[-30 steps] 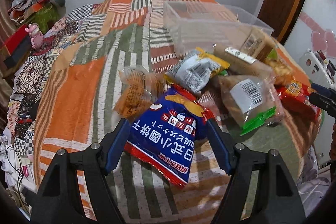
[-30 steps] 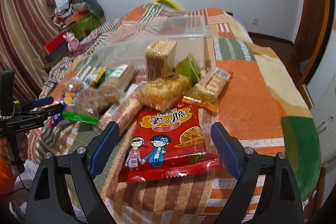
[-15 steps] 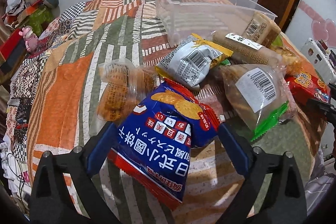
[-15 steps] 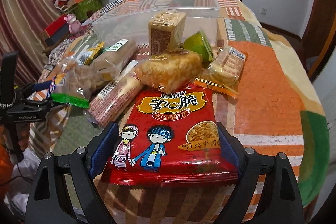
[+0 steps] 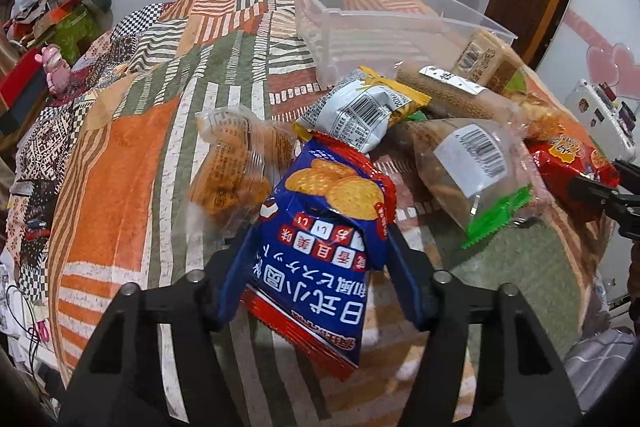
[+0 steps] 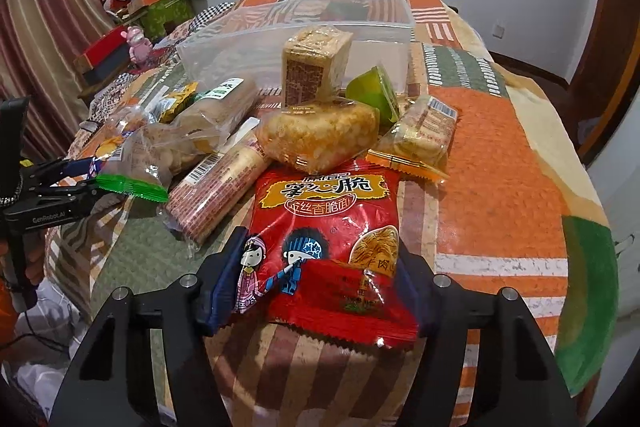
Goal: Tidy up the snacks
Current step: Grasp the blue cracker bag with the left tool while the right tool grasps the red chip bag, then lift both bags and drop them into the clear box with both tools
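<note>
A blue biscuit bag (image 5: pixel 320 267) with a red hem lies at the near edge of the snack pile. My left gripper (image 5: pixel 320 239) is closing on it, and the bag buckles between the blue pads. In the right wrist view a red noodle-snack bag (image 6: pixel 324 195) is crumpled between the pads of my right gripper (image 6: pixel 320 243), whose jaws are also closing. Behind the pile stands a clear plastic bin (image 5: pixel 400 23), with nothing inside that I can see. Each gripper shows at the edge of the other's view: the right gripper (image 5: pixel 592 187) and the left gripper (image 6: pixel 76 183).
Several wrapped snacks are heaped on the patchwork bedspread (image 5: pixel 120 211): a white-and-yellow pack (image 5: pixel 360 107), a clear bag with a green edge (image 5: pixel 472 167), a golden puffed cake (image 6: pixel 320 135), a cracker roll (image 6: pixel 216 191). Clutter lines the far left wall. A door is at the right.
Both grippers went from wide open around their bags to closed in on them. The blue bag and the red bag now crumple between the pads.
</note>
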Tool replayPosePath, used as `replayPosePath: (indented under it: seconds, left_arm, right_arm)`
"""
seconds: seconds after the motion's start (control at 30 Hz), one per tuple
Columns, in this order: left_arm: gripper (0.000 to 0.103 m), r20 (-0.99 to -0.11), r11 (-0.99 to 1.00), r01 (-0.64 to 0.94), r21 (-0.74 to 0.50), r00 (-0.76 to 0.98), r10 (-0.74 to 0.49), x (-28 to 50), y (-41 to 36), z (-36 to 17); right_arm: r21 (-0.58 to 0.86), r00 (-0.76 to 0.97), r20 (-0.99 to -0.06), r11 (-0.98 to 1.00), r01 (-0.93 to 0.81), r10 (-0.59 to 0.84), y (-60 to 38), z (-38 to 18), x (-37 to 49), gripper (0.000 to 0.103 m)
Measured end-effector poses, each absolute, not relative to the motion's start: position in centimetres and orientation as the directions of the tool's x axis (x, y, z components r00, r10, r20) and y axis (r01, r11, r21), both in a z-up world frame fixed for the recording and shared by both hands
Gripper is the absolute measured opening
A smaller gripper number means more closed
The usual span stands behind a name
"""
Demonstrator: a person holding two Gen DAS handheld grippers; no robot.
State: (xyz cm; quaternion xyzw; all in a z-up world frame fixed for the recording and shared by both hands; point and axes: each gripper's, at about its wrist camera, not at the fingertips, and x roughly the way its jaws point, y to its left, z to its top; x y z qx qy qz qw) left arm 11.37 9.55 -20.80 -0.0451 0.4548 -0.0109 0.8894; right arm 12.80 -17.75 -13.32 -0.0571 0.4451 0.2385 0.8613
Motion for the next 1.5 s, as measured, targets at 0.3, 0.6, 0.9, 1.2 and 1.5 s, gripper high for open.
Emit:
replayPosePath:
  seconds: [0.3,0.6,0.9,1.2,1.5]
  left_arm:
    - [0.049,-0.782,0.994,-0.035,-0.105,0.621,-0.061,8.9,9.2,-18.3]
    - [0.048,-0.726,0.994,-0.042,-0.1,0.686,-0.044,7.8,8.8,-14.8]
    - [0.048,-0.658,0.994,-0.022,-0.103,0.751,-0.051,9.7,7.8,-10.8]
    - [0.048,-0.6,0.994,-0.003,-0.108,0.798,-0.063,13.5,7.0,-7.8]
    - [0.048,-0.569,0.994,0.008,-0.108,0.819,-0.068,18.1,6.3,-6.5]
  right_arm:
    - [0.139,0.51,-0.774,0.886,-0.441,0.376,-18.9,-12.3,11.8,0.061]
    - [0.157,0.572,-0.704,0.878,-0.453,0.421,-19.5,-9.3,11.0,0.06]
    - [0.141,0.655,-0.612,0.876,-0.462,0.444,-18.8,-6.1,12.2,0.06]
    - [0.117,0.707,-0.546,0.877,-0.466,0.449,-17.5,-4.3,14.6,0.06]
    - [0.105,0.734,-0.521,0.886,-0.452,0.436,-16.6,-3.8,17.6,0.06]
